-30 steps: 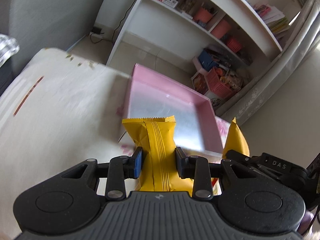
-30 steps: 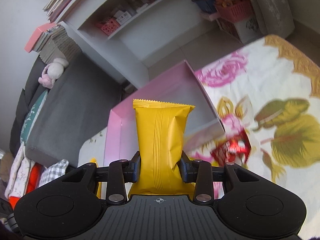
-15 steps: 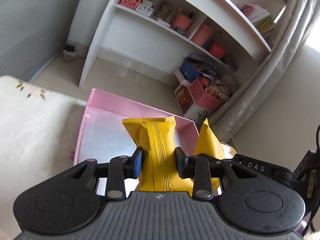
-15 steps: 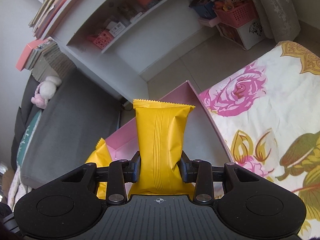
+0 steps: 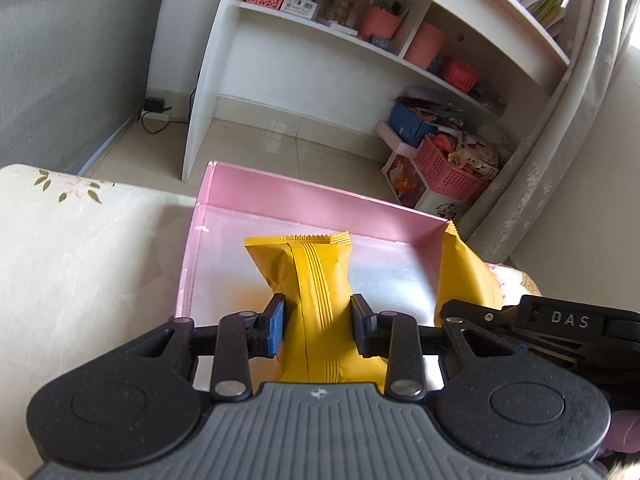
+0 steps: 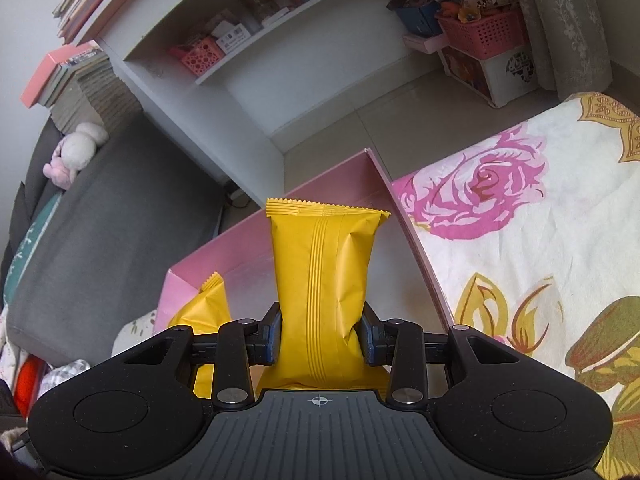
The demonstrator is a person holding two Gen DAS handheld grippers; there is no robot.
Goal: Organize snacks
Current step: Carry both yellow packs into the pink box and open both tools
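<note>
Yellow snack packet [image 5: 316, 304] between left hand-held gripper [image 5: 318, 322] pads

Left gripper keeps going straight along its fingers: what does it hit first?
Probably the silvery floor of the pink tray; the left gripper points into it, its yellow snack packet leading. Depth unclear.

1. Left wrist view: looking forward and down along the fingers, close above the shallow pink cardboard box [image 5: 316, 204], facing the white wall shelving [image 5: 320, 36].
2. Right wrist view: same close, downward aim; box [image 6: 256, 248] and shelving [image 6: 224, 76] shared.
</note>
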